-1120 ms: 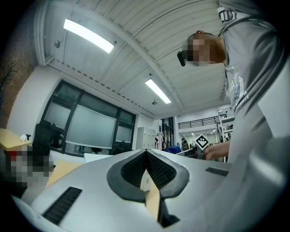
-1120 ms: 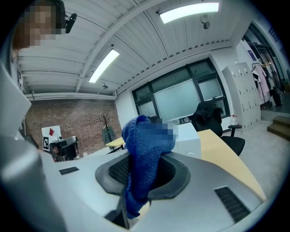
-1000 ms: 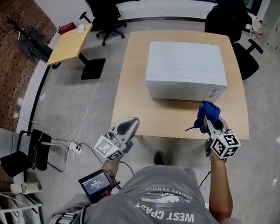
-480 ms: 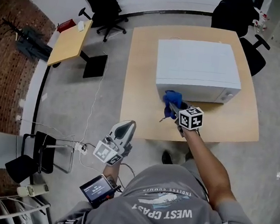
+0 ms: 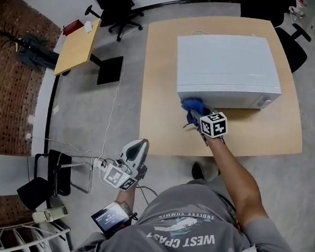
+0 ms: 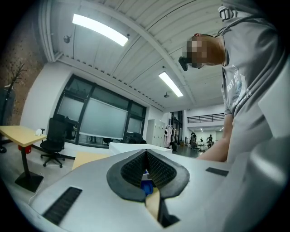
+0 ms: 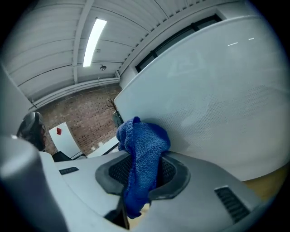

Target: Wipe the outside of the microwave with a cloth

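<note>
Right gripper (image 5: 196, 114) has the blue cloth (image 5: 192, 104) pinched between its fingers (image 7: 113, 173). The wad sticks out past the tips and a tail hangs down behind them. Left gripper (image 5: 137, 147) has its fingers pressed together on nothing, and it's held off the near edge of the worktop (image 5: 157, 88), well clear of the job.

The microwave (image 5: 227, 63) sits on the worktop with its long axis running left-right in the head view, front face toward the person. The cloth is at the front face's left end, right by the corner. In the right gripper view the cloth (image 7: 144, 144) sits up against the white face (image 7: 217, 90) dead ahead of the fingers. It looks like contact, but I can't confirm any pressure.

- Key geometry: the surface lies straight ahead of the right fingers, and nearly the whole front face stretches away to the right in the head view.
- My read: the stroke should run along that long axis, left to right, with the wad kept square to the panel.
- The right hand is obviously the working one, since the left is too far off to brace the box.
- Risk: a light box could slide back if pushed hard.
</note>
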The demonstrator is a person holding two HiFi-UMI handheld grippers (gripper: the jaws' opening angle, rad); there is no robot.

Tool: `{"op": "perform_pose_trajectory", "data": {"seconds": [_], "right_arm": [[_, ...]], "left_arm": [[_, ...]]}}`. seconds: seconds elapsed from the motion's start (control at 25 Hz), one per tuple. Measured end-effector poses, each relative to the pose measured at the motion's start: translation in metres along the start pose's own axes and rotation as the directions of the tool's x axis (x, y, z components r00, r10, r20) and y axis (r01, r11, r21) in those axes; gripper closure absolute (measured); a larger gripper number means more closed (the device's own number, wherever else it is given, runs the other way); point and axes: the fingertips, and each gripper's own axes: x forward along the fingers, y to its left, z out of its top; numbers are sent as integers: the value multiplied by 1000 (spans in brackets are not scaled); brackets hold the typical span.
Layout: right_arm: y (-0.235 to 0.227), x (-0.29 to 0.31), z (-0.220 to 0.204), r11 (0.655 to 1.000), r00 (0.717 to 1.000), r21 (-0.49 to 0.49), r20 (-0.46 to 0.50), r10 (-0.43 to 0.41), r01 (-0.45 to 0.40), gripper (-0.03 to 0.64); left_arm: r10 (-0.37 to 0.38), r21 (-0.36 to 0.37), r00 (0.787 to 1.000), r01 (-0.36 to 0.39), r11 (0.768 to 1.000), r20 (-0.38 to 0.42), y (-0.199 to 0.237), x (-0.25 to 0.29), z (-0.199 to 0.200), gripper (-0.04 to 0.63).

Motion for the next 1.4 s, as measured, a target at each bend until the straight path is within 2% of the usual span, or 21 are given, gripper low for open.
{"op": "perform_pose_trajectory", "data": {"seconds": [0.16, 0.44, 0.92, 1.0, 1.4], "right_arm": [[-33, -32, 9, 998, 997, -15, 44, -64, 65, 525], [-94, -101, 24, 982, 975, 36, 121, -188, 185, 525], [-210, -214, 29, 917, 895, 147, 209, -394, 370, 525], [-220, -228, 30, 910, 886, 147, 213, -411, 387, 525], [-237, -252, 16, 911, 890, 124, 199, -410, 393, 525]], "left_arm": [[-18, 0, 1000, 18, 1000, -16, 0, 9, -4, 574], [-76, 3, 996, 76, 997, -40, -9, 36, -3, 574], [-162, 15, 983, 163, 986, -86, -38, 89, -15, 573], [-166, 14, 982, 168, 986, -93, -42, 94, -16, 573], [-184, 14, 976, 187, 982, -114, -57, 116, -21, 573]]}}
